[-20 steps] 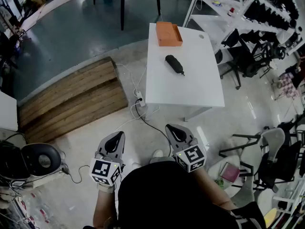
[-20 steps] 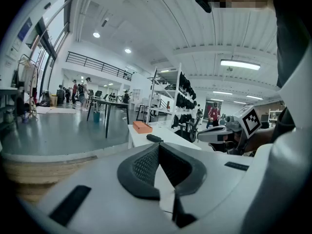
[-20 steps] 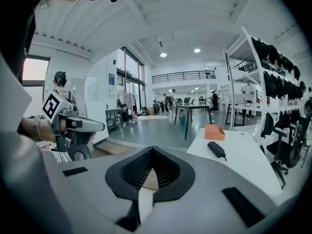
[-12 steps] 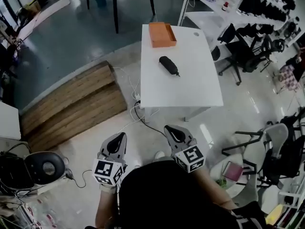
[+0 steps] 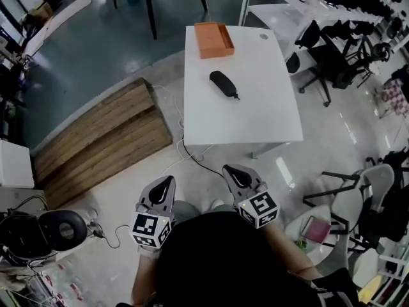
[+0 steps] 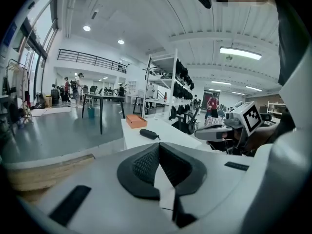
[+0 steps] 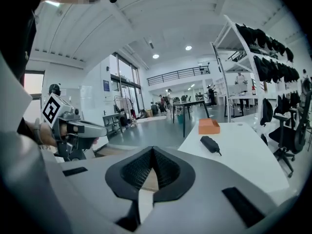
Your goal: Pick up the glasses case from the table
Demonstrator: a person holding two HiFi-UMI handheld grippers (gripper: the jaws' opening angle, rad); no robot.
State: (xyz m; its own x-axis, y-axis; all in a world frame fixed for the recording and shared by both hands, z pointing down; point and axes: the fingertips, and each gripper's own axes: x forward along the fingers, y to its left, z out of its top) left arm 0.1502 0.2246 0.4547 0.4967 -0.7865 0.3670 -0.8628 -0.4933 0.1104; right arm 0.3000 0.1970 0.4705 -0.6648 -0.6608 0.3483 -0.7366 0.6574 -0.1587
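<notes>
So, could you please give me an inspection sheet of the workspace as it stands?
Surface: white table, mostly bare.
Job's things: black glasses case lying on the table, untouched.
Clutter: orange tray at the table's far edge, apart from the case.
Grippers: left gripper and right gripper both shut, empty, well short of the table.
Cables: black cable on the floor by the table's near corner.
Surroundings: wooden platform left of the table, office chairs right.
</notes>
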